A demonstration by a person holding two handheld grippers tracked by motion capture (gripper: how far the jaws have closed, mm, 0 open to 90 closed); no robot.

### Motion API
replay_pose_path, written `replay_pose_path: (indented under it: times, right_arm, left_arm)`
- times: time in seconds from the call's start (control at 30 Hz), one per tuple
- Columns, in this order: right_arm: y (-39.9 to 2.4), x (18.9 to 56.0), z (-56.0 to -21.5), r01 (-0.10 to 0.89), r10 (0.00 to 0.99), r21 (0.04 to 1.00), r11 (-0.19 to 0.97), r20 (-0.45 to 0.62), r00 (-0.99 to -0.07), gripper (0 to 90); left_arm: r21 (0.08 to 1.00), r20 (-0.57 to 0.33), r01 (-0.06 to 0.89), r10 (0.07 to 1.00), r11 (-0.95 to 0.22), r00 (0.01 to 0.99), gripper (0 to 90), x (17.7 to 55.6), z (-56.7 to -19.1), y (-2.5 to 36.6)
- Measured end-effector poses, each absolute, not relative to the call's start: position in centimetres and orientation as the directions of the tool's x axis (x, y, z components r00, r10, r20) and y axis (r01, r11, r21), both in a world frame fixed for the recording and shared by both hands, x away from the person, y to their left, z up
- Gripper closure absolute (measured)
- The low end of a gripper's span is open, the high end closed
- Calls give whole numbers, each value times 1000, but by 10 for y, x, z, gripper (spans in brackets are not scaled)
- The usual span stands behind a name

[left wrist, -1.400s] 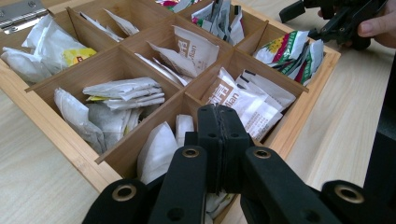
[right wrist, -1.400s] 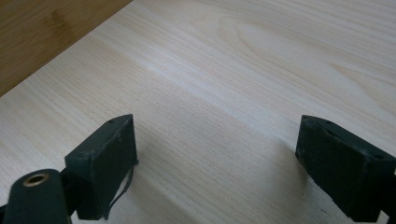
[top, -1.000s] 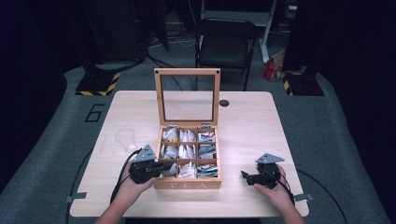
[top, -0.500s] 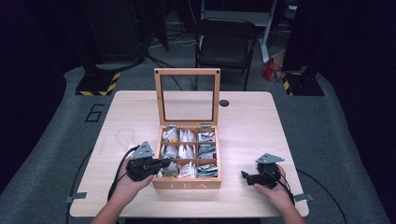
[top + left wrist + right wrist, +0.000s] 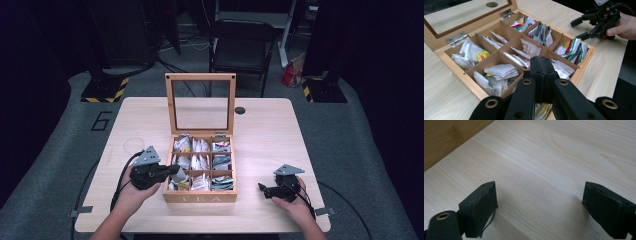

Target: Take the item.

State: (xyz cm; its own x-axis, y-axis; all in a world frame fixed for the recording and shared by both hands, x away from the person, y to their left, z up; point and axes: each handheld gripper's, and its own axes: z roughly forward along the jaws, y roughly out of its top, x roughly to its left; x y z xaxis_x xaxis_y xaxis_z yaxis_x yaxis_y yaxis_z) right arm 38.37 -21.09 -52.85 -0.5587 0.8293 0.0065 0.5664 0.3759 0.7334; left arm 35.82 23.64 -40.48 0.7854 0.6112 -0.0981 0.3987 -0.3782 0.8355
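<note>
Pale wooden table (image 5: pixel 270 130) on grey floor, dark room behind, black folding chair (image 5: pixel 240 47) at upper centre. Wooden tea box (image 5: pixel 200 196), centre of the high view, glass lid (image 5: pixel 200 102) upright, nine compartments of tea bags (image 5: pixel 499 71). Left gripper (image 5: pixel 176 171), jaws pressed together with nothing seen between them, over the box's lower-left corner; right gripper (image 5: pixel 264 189), jaws spread wide over bare table, lower right, apart from the box.
</note>
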Motion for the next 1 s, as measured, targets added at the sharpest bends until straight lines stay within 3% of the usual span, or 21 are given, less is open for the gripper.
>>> replay_pose_path:
  times: [1.0]
  right_arm:
    - [-211,384,-528,567,829,733,376,7,-559,117]
  left_arm:
    - [851,-50,365,635,-376,771,900,357,-368,252]
